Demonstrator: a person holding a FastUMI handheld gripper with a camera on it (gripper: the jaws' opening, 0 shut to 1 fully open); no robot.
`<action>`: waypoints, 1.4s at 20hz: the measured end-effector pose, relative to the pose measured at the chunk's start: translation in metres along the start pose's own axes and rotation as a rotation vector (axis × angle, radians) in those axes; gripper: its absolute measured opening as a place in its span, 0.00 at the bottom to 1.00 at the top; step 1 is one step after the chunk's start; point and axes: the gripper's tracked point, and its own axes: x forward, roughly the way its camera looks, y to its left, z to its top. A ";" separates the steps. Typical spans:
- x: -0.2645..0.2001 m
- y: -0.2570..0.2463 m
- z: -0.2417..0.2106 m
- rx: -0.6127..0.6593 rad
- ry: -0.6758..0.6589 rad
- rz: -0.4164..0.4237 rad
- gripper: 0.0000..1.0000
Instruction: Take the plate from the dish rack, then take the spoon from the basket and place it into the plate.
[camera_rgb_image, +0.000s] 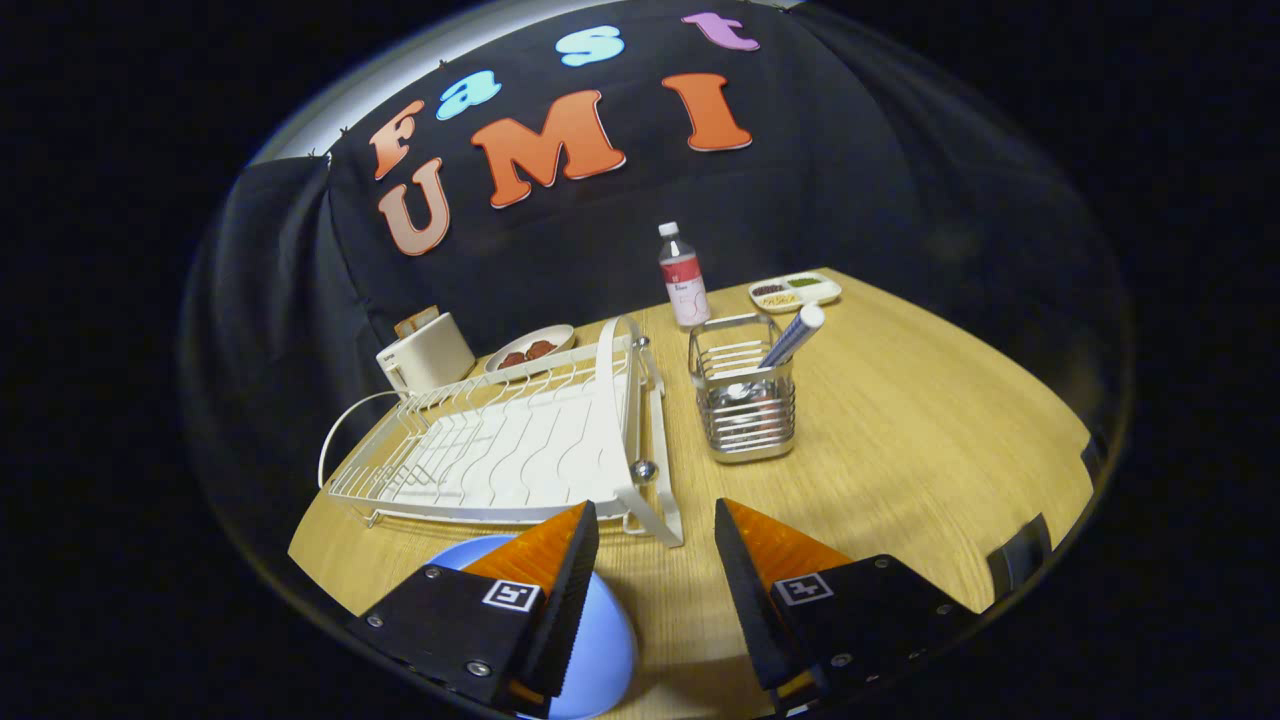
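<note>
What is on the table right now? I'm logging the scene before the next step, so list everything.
Plate: one, blue, on the table under the left finger.
Dish rack: one, white, beyond the fingers.
Basket: one, metal, right of the rack.
Spoon: one, pale handle, standing in the basket.
Bottle: one, clear, behind the basket.
Divided tray: one, white, right of the bottle.
Toaster: one, white, behind the rack.
Food plate: one, white, beside the toaster.
Table: one, wooden.
Claw: one, open, holding nothing.

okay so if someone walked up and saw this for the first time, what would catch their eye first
Probably the white dish rack, standing empty on the wooden table just beyond the open gripper. Next, the metal basket beside the rack, a spoon handle poking out. Then the blue plate lying under the left finger.
</note>
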 end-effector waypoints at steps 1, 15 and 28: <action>-0.001 -0.007 0.012 -0.006 -0.040 -0.013 0.74; 0.035 -0.056 0.067 -0.010 -0.194 -0.152 0.71; 0.057 -0.054 0.075 0.033 -0.200 -0.138 0.12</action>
